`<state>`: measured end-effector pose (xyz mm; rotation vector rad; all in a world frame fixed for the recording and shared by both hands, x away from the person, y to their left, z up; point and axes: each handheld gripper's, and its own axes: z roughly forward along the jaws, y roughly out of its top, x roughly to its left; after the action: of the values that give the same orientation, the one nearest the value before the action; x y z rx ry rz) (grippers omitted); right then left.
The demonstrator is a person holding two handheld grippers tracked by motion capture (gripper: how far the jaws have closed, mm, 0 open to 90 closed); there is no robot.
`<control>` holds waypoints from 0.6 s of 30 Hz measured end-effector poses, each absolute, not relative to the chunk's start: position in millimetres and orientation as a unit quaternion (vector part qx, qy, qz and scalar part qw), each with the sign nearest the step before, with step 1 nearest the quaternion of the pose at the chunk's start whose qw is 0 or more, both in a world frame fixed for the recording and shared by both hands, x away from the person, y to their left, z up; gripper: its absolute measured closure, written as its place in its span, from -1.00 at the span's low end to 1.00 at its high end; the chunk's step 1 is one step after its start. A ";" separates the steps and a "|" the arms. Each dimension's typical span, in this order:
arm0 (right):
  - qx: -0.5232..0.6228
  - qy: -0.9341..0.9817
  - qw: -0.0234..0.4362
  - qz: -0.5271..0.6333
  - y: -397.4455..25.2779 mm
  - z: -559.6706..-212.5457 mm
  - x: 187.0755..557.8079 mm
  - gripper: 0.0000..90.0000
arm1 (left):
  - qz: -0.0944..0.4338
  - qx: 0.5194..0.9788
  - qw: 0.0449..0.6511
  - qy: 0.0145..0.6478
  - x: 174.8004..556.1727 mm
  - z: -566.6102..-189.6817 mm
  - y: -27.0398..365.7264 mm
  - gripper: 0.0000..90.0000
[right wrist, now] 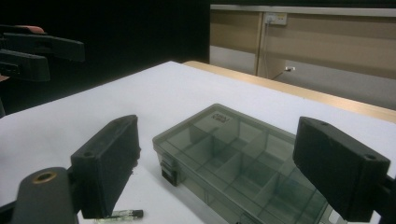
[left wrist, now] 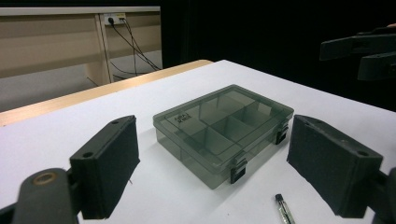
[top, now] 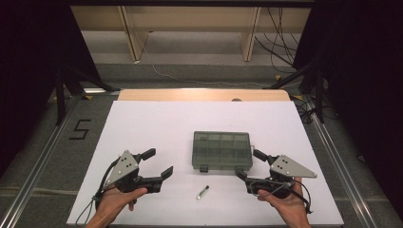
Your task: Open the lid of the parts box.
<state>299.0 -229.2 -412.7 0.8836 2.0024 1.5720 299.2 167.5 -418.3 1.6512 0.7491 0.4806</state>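
Both claws open w/ box (top: 222, 150) btwn, pen (top: 203, 192) nearby.

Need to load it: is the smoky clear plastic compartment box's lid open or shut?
Shut: the smoky clear plastic compartment box has its lid flat, both black latches down.

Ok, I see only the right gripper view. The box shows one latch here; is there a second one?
Observer: Yes. The left gripper view shows two black latches on the front of the grey box, lid closed.
Operator: The small tube is half hidden behind my tongs. Does it touch the box?
Observer: No. In the high view the tube lies apart from it, on the person's side.
Operator: Do the left tongs hold anything?
Observer: No, the left tongs are open and empty.
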 end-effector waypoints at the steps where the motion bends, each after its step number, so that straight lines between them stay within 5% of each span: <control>1: 0.320 0.725 0.222 0.569 -229.2 -412.7 299.0 -0.65 | 0.207 0.710 0.591 0.322 299.2 -418.3 167.5 -0.65; 18: 0.321 0.718 0.226 0.575 -233.9 -412.9 303.3 -0.65 | 0.213 0.717 0.581 0.321 301.9 -418.9 166.1 -0.64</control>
<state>303.3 -233.9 -412.9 0.8860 1.9796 1.5855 301.9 166.1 -418.9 1.6746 0.7492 0.4986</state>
